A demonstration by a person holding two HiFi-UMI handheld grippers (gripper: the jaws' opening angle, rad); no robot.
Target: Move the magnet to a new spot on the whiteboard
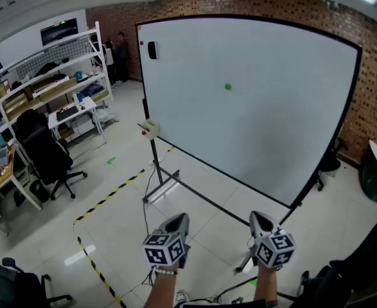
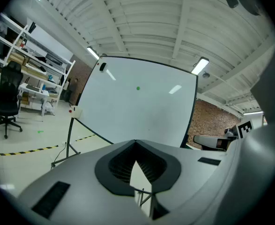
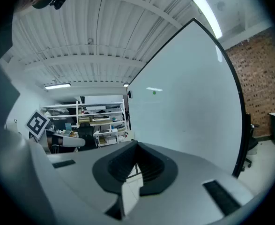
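Note:
A small green magnet [image 1: 227,86] sticks to the upper middle of the big whiteboard [image 1: 271,127]. It also shows as a green dot in the left gripper view [image 2: 137,88] and in the right gripper view [image 3: 154,92]. Both grippers hang low in front of the board, well short of it. My left gripper [image 1: 180,219] is shut with nothing in it, its jaws meeting at the tip [image 2: 136,142]. My right gripper [image 1: 259,217] is beside it, also shut and empty [image 3: 137,145].
A black eraser [image 1: 152,50] and a red dot [image 1: 141,43] sit at the board's top left corner. A small box [image 1: 150,129] hangs on the stand's left post. Shelves [image 1: 53,82], a desk and an office chair [image 1: 47,159] stand at left. Yellow-black tape [image 1: 108,197] crosses the floor.

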